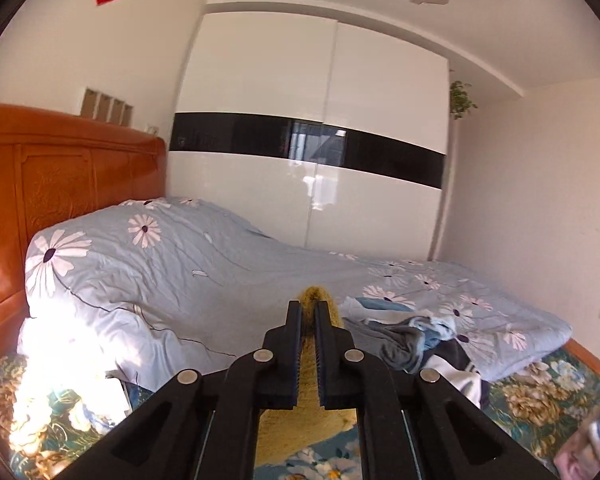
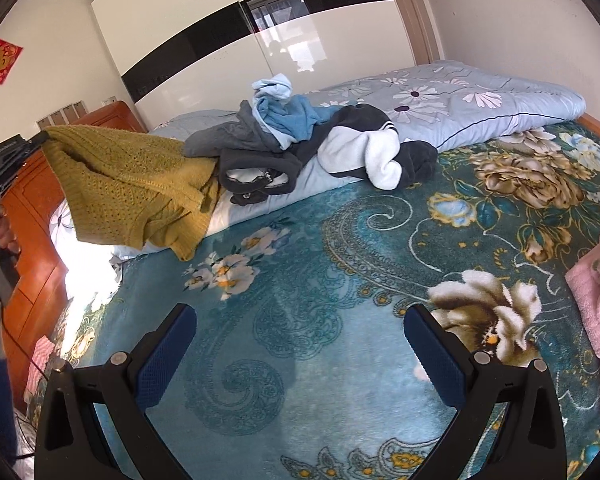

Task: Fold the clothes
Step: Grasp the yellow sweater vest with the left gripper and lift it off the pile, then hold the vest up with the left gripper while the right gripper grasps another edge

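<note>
My left gripper (image 1: 308, 312) is shut on a mustard-yellow knit sweater (image 1: 312, 392) and holds it up above the bed. In the right wrist view the sweater (image 2: 132, 184) hangs from the left gripper (image 2: 40, 140) at the far left, its lower part draped over the quilt edge. A heap of clothes (image 2: 300, 144) in grey, light blue, dark and white lies on the quilt just right of the sweater; it also shows in the left wrist view (image 1: 416, 340). My right gripper (image 2: 300, 336) is open and empty above the teal floral blanket (image 2: 340, 260).
A light blue flowered quilt (image 1: 180, 264) covers the far side of the bed. An orange wooden headboard (image 1: 60, 176) stands at the left. A white and black wardrobe (image 1: 312, 136) fills the back wall. Pink folded cloth (image 2: 596, 320) lies at the right edge.
</note>
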Demonstrator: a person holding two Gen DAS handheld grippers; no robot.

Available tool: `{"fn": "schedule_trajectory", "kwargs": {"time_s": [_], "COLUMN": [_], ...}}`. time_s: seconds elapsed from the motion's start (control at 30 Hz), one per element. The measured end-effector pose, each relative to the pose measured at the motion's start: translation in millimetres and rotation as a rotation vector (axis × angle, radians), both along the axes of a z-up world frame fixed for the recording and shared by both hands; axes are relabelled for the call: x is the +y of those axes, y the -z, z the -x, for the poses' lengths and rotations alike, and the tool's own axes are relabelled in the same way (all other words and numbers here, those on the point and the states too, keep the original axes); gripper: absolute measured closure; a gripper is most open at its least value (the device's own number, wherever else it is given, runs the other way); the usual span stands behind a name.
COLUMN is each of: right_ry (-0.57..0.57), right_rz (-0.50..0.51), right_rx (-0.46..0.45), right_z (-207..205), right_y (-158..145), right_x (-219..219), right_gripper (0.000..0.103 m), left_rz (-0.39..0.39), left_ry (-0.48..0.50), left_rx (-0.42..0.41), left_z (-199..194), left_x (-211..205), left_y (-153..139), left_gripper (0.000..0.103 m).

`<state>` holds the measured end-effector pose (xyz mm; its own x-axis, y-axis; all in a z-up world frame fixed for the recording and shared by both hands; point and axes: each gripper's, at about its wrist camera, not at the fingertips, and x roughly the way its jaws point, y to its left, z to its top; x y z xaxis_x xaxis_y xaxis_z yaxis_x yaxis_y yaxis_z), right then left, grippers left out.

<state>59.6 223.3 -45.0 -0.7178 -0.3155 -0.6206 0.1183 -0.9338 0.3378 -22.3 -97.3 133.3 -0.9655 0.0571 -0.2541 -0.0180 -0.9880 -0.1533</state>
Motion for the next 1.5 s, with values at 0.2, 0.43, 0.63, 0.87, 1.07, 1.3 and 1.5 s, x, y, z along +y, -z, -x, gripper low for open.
{"fn": "schedule_trajectory", "kwargs": {"time_s": [0.2,0.43,0.63,0.87,1.07,1.3,1.5], "right_ry": [-0.12,-0.291,-0.3,-0.292,-0.277,-0.258,-0.248], "right_rz": [0.021,0.035,0.011,-0.035,-0.019,-0.04,-0.013], "right_rx": [0.019,0.139,0.12,0.022,-0.02,-0.026,-0.053], "right_z": [-14,-32,-36,-20,-9,13,26], "right_y": [-11,-61,-64,-37,-31,-50,-51], "right_x": [-44,-101,-124,-148,-148,-146,-147], "right_gripper": [0.0,0.0,0.001,0.046,0.088,0.09,0.09], "left_rz": [0.009,-0.005,-0.122,-0.15,-0.146,-0.134,-0.143], "left_ry": [0.22,0.472,0.519,0.544,0.486,0.396,0.407], "left_rx": [-0.015,-0.062,-0.198,-0.249,-0.336,-0.461,-0.574], "left_z": [-69,-117,-121,-131,-124,-138,-164], "left_x": [24,65,61,58,46,34,40], "left_y": [-8,4,41,62,94,140,178], "left_gripper": [0.097,0.096,0.096,0.096,0.092,0.084,0.054]}}
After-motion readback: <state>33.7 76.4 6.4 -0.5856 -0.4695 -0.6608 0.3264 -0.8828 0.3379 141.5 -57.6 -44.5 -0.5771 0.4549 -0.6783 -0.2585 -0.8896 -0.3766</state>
